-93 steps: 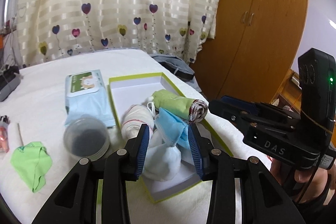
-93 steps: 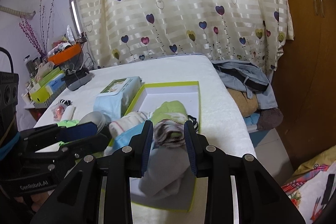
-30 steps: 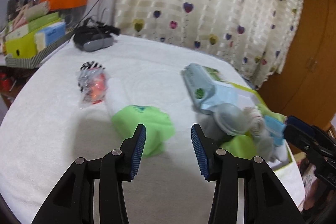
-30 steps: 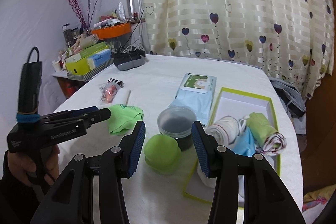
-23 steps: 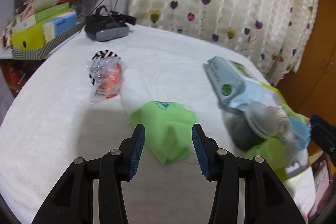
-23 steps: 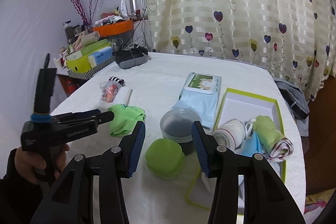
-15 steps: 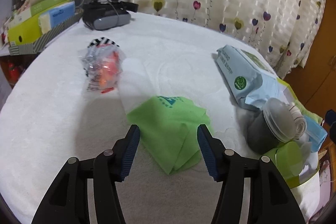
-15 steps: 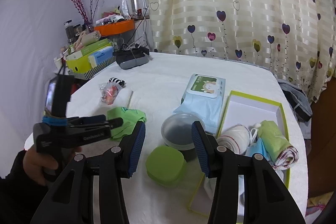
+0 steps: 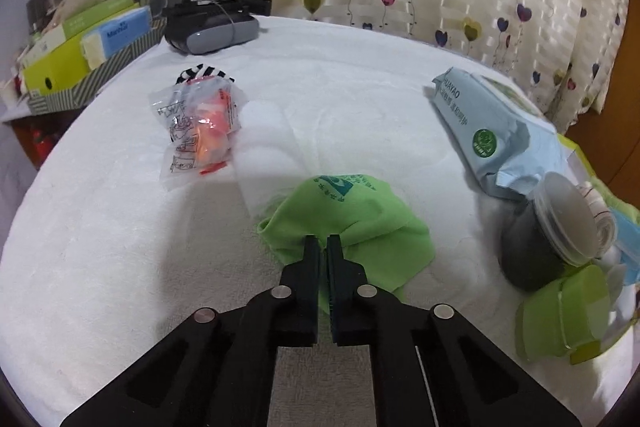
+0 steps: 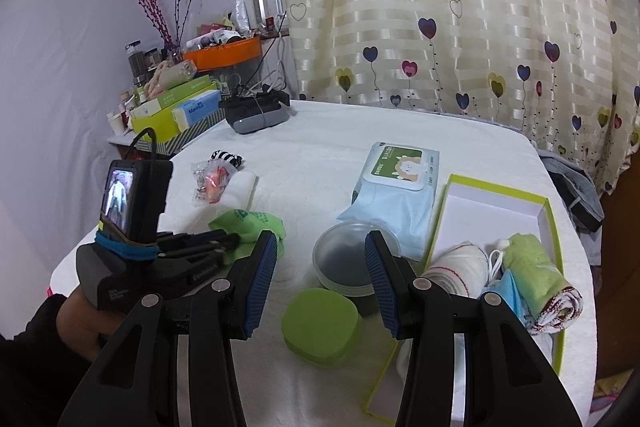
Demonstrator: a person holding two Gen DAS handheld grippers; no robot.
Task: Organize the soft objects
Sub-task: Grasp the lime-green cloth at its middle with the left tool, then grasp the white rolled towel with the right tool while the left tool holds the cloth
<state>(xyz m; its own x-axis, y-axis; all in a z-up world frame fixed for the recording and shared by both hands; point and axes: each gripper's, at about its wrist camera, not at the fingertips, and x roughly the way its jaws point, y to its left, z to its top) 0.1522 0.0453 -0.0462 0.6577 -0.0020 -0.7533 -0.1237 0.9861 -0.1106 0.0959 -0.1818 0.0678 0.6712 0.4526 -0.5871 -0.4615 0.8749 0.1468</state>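
In the left wrist view, the left gripper (image 9: 323, 241) has just been closing and its jaws now stand pinched together on a raised fold of the green cloth (image 9: 352, 223), which lies bunched near the middle of the white-covered table (image 9: 100, 247). The cloth looks thin, light and limp; taken by one fold, the rest will likely hang and drag, so a pinch near its middle seems the sensible hold, and it should slip little against the pads. A clear packet (image 9: 198, 135) lies beyond it toward the far left edge, a wipes pack (image 9: 488, 131) toward the right edge, with a lidded tub (image 9: 552, 227) and a green sponge (image 9: 560, 315) nearer.

In the right wrist view, the right gripper (image 10: 320, 283) hangs with its jaws wide and nothing between the pads; the tub and sponge only show through the gap. This view adds what the other barely shows: the green-rimmed box (image 10: 496, 187) at the table's right edge, already holding a white roll (image 10: 452, 263), a blue cloth (image 10: 504, 291) and a green towel roll (image 10: 540, 275), and the person's hand (image 10: 80, 319) carrying the left gripper. The pinch itself is hidden here.
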